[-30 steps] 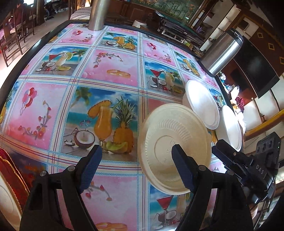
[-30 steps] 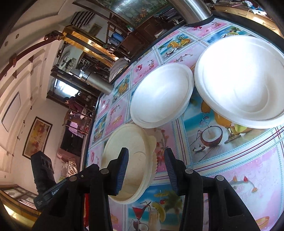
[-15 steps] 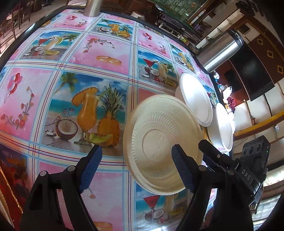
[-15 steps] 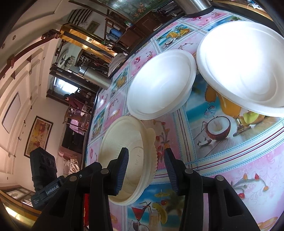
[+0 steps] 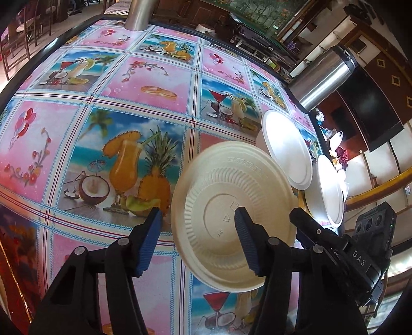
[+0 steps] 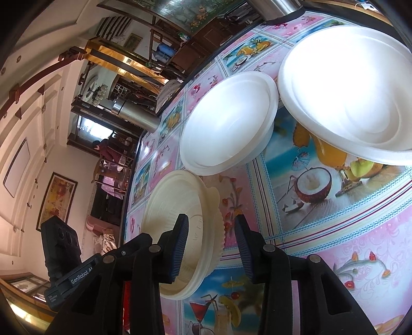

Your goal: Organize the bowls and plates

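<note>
A cream bowl [image 5: 231,214] stands tilted on edge above the patterned table, its ribbed underside facing the left wrist camera. My left gripper [image 5: 199,242] is open, its right finger in front of the bowl's base. My right gripper [image 6: 211,242] has its jaws on either side of the cream bowl's [image 6: 180,221] rim; whether they pinch it I cannot tell. A white bowl [image 6: 226,121] and a larger white plate [image 6: 347,87] lie beyond on the table; they also show in the left wrist view, the bowl [image 5: 285,149] and the plate [image 5: 327,190].
The table [image 5: 128,85] wears a pink and blue picture cloth. A steel flask [image 5: 322,77] stands at its far right edge and a steel post [image 5: 136,13] at the far side. Chairs and cabinets lie beyond.
The left gripper's jaws have narrowed and it has drawn back a little. The cream bowl sits slightly more to the right in the left view. The right gripper has edged toward the white dishes.
</note>
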Demonstrator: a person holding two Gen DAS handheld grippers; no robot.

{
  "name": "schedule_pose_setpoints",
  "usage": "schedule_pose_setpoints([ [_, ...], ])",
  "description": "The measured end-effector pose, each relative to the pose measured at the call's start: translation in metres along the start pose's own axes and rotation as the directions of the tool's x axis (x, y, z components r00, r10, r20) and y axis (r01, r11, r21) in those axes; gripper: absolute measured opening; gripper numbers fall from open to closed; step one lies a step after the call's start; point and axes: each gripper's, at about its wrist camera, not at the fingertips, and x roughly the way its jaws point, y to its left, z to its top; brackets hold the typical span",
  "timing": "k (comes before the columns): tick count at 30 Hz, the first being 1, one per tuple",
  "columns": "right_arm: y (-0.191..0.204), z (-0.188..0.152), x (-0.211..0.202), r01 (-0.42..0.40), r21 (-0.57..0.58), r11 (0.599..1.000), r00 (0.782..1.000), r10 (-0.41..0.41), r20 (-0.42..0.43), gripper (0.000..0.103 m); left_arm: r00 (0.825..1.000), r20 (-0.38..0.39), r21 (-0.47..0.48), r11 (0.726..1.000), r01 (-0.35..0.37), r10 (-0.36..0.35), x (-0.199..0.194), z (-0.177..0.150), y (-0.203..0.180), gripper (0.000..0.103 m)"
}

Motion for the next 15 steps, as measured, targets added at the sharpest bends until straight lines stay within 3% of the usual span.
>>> schedule_pose_setpoints([
  [4, 0.0, -0.001, 0.0, 0.002, 0.001, 1.0, 1.0, -0.002, 0.004, 0.037, 1.0, 0.004, 0.011, 1.0, 0.005, -0.005, 0.003, 0.0, 0.0, 0.044],
  [12, 0.001, -0.001, 0.002, 0.01, -0.004, 1.0, 1.0, -0.01, 0.001, 0.021, 1.0, 0.016, 0.01, 1.0, 0.023, -0.023, 0.0, -0.001, 0.009, 0.037],
  [15, 0.002, -0.001, 0.003, 0.01, -0.006, 1.0, 1.0, -0.01, 0.0, 0.019, 0.999, 0.01, 0.006, 0.999, 0.033, -0.033, 0.002, -0.001, 0.011, 0.028],
])
